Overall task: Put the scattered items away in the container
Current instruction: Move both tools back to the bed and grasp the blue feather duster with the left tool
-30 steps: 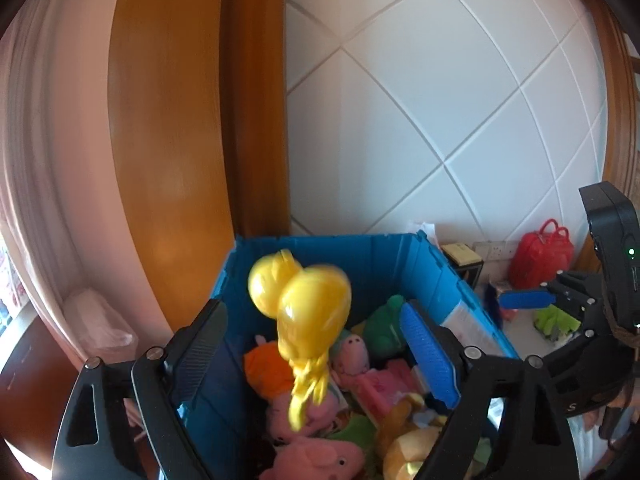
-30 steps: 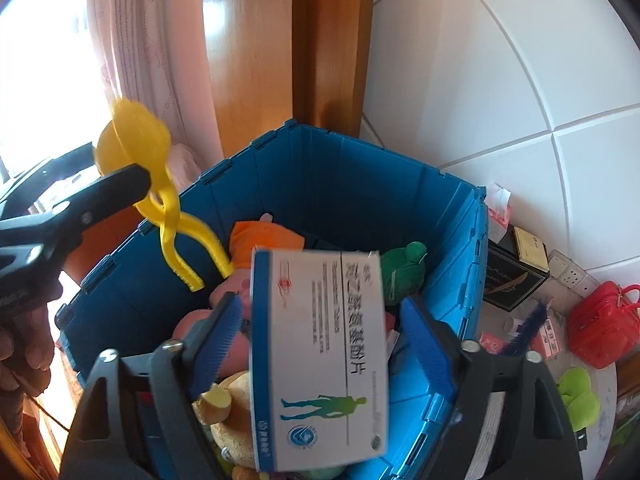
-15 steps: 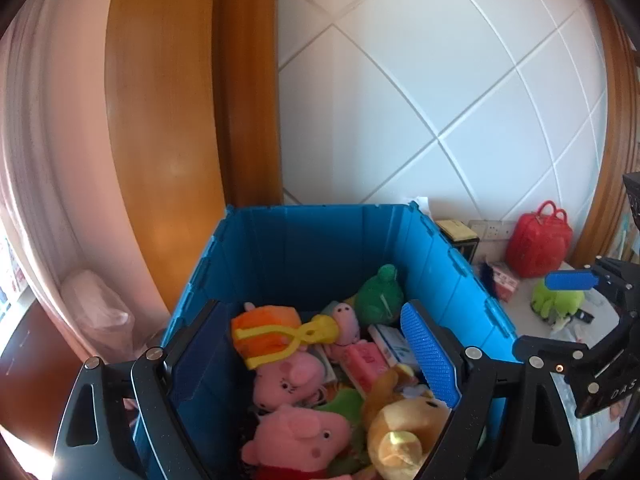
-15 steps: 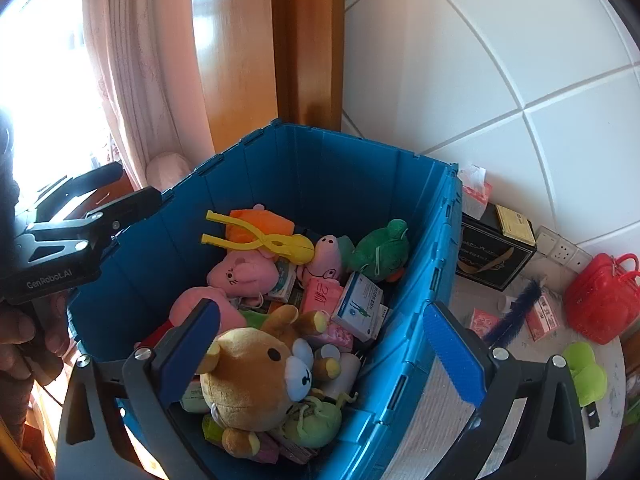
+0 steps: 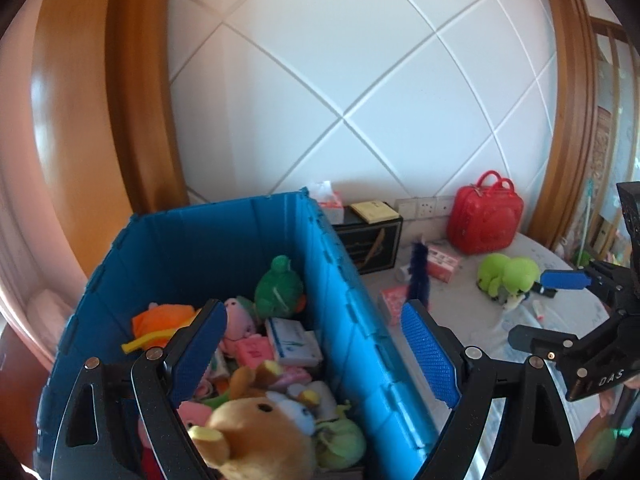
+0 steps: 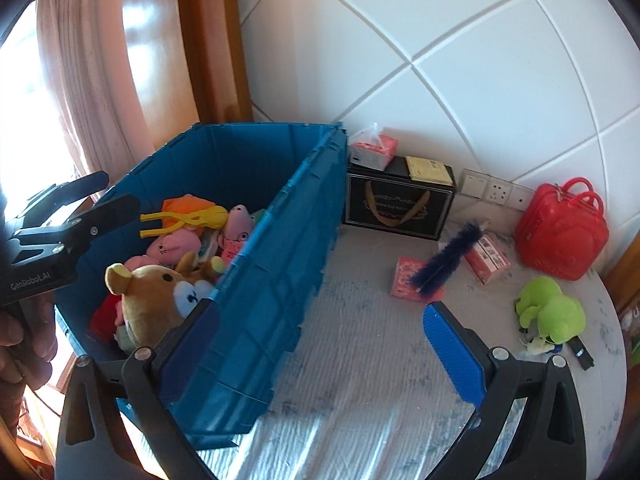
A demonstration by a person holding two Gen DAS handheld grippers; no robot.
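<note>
The blue crate stands on the table's left side, holding several plush toys, a brown bear, yellow tongs and a white medicine box. My left gripper is open and empty over the crate's right wall. My right gripper is open and empty, its left finger beside the crate wall. On the table lie a green plush, a dark blue brush, and pink boxes.
A red case, a black gift box with a tissue pack on top stand at the back by the white tiled wall. A curtain and wooden frame are left of the crate. The round table's edge curves at right.
The yellow tongs and the medicine box were let go and now lie in the crate. Both grippers have opened and swung right, toward the table.
</note>
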